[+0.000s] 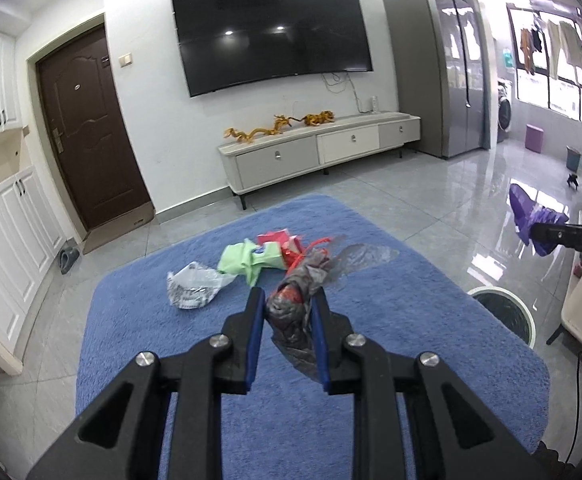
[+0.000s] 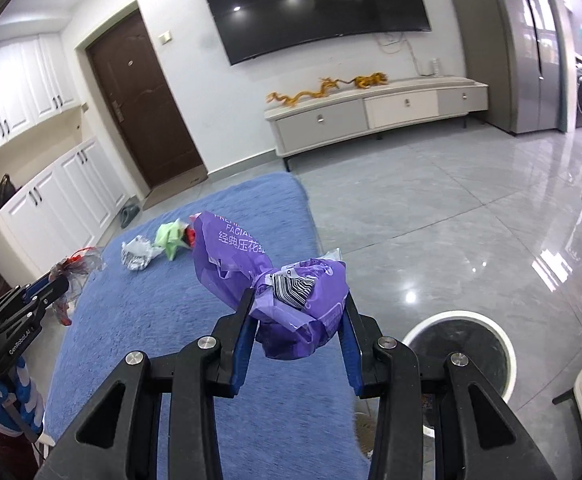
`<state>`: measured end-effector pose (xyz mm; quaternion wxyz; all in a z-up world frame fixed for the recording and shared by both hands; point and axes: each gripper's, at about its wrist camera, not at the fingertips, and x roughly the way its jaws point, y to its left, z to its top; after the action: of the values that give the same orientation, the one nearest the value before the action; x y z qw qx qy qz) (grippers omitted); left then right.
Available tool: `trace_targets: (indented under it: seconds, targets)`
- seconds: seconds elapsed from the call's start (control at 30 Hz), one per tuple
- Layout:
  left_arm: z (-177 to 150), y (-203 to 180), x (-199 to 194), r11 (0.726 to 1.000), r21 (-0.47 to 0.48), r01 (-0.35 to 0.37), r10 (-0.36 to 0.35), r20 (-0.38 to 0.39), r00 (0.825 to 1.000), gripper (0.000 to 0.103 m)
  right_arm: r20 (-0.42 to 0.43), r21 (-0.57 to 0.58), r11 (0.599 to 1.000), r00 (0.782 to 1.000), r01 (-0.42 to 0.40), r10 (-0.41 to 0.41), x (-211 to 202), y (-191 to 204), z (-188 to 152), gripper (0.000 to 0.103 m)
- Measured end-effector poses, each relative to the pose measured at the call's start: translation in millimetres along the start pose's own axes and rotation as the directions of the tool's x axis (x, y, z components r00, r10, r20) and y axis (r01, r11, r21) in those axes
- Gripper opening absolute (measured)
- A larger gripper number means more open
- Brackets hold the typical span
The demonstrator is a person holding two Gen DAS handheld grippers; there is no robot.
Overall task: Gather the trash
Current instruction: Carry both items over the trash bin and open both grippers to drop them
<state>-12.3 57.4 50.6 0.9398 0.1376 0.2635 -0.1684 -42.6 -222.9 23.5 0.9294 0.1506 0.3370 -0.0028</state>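
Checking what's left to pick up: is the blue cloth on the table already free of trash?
No: a green wrapper, a white crumpled wrapper and a red wrapper lie on the blue cloth.

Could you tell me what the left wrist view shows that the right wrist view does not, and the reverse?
Only the left wrist view: hanging laundry by the window and a purple stool. Only the right wrist view: the barcode on the purple wrapper in the right gripper. Both: the blue mat, green wrapper, bin, and left gripper shut on a clear wrapper.
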Motion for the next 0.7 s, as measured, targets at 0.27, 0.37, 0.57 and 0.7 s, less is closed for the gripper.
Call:
trace_targets:
  seconds: [0.27, 0.37, 0.57, 0.7]
  targets:
    - [28.1, -56.8, 15.8, 0.99, 0.036, 0.138, -0.137, -0.042, 0.99, 0.022, 0.016, 0.09, 0.994, 0.998, 0.067, -0.069, -12.3, -62.0, -16.3, 0.038]
    - [40.4, -87.2, 24.3, 0.977, 0.054, 0.208, -0.205, -0.065, 0.977, 0.022, 0.015, 0.143, 0.985, 0.995, 0.095, -0.098, -14.4, -90.1, -22.7, 0.038]
    - [61.1, -152.4, 51.9, 0.94, 0.103, 0.326, -0.312, -0.135, 0.94, 0.022, -0.012, 0.255, 0.954, 0.987, 0.159, -0.162, -12.1, -149.4, -44.5, 0.038]
    - [68.2, -208.7, 83.1, 0.911, 0.159, 0.38, -0.349, -0.194, 0.917, 0.022, -0.065, 0.324, 0.929, 0.984, 0.181, -0.168, 2.4, -183.7, -58.7, 0.039]
